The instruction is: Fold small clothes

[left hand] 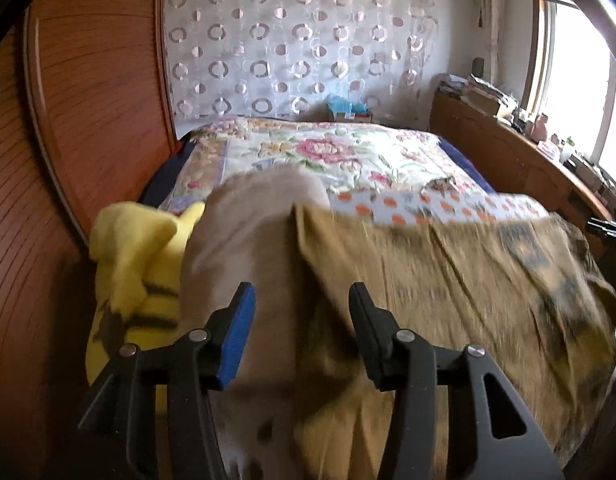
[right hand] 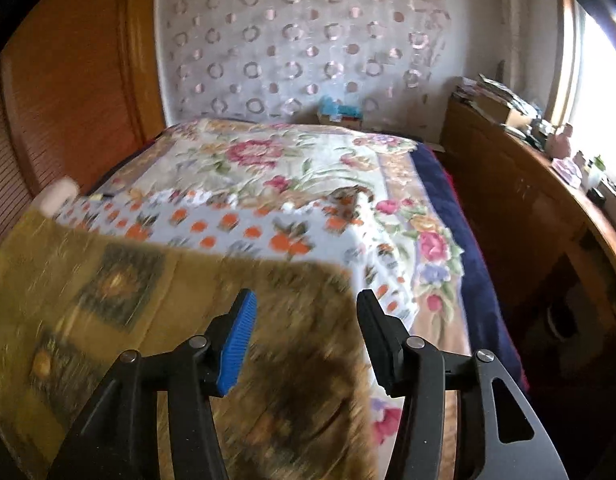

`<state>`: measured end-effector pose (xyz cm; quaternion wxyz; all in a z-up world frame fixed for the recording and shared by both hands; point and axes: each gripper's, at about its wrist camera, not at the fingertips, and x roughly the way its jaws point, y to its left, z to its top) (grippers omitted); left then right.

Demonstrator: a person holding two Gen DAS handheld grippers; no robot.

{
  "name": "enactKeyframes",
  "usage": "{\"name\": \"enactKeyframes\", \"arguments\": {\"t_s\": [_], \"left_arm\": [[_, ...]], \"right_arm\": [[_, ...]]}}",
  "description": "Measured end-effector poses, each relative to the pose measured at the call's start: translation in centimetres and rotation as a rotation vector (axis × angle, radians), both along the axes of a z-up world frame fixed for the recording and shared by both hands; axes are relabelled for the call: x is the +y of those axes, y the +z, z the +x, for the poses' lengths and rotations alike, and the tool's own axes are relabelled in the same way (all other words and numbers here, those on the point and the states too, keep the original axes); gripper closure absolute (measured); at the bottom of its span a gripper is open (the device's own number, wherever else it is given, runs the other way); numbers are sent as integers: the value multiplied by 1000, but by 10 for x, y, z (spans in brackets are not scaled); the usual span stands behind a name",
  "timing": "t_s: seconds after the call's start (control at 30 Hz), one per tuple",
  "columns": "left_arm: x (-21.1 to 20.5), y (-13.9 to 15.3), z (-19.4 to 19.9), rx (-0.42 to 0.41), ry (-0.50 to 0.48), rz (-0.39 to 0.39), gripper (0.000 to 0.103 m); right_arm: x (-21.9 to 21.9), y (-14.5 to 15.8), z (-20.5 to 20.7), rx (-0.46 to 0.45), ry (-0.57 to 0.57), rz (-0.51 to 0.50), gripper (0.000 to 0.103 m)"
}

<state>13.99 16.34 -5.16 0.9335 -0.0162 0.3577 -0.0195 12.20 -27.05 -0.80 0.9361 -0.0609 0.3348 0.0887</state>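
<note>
Mustard-yellow soft fabric garment with dark printed patches (right hand: 156, 304) is lying limp on the floral-quilted bed (right hand: 308, 184), likely light and floppy, best pinched at corners, while left tongs (left hand: 302, 316) and right tongs (right hand: 308, 320) are hovering parted, empty.

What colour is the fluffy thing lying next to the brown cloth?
Bright yellow with dark stripes. The fluffy thing shows best in the left wrist view.

My garment (left hand: 448, 280) was mustard with dark square motifs | bedspread (right hand: 268, 168) cream, pink flowers | toy (left hand: 136, 260) yellow, black-striped.
</note>
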Motion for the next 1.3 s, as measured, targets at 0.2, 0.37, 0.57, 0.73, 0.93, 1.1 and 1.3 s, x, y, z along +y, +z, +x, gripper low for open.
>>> {"name": "enactKeyframes", "arguments": {"t_s": [0.2,0.37,0.57,0.73,0.93,1.1,1.3], "left_arm": [[-8,-30,-50,47,-1,-3,53],[-4,-45,-75,85,28,-23,53],[-1,-58,-94,117,50,-79,53],[-4,-62,-103,112,51,-94,53],[-15,-62,-102,114,10,-101,57],[-18,-63,-103,105,3,-102,71],[-10,-57,-103,99,-40,-199,99]], "right_arm": [[19,-13,-41,43,70,1,49],[26,-25,-71,78,102,-32,49],[28,-31,-92,108,121,-29,49],[28,-40,-101,119,120,-34,49],[22,-40,-106,106,124,-19,48],[30,-49,-103,101,118,-10,48],[32,-50,-102,101,115,-8,48]]}}
